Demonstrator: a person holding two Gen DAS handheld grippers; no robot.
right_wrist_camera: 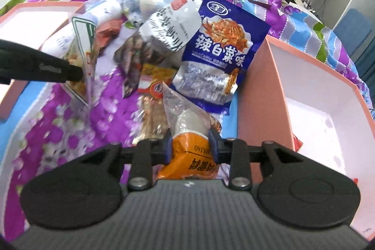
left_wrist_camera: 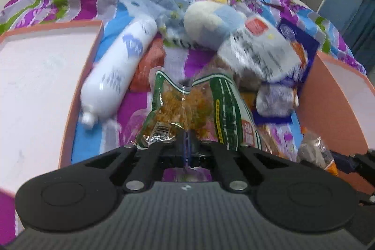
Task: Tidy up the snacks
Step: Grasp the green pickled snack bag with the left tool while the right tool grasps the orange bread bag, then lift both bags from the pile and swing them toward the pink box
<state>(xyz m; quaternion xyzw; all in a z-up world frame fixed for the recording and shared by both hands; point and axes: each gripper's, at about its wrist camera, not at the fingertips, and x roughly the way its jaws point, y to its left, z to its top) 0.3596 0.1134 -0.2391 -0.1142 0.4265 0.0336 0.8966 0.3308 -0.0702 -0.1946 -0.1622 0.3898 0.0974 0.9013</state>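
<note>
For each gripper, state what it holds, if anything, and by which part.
Left gripper: green-striped packet, pinched at its near edge. Right gripper: orange-and-clear packet, gripped across its middle.

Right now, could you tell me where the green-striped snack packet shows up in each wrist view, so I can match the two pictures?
Left wrist view: the green-striped snack packet is at centre bottom, pinched at its lower edge by the left gripper.
Right wrist view: the packet hangs at the left edge, clamped by the left gripper coming in from the left.
Shared landmark: the white plush toy at the far end of the snack pile.
</note>
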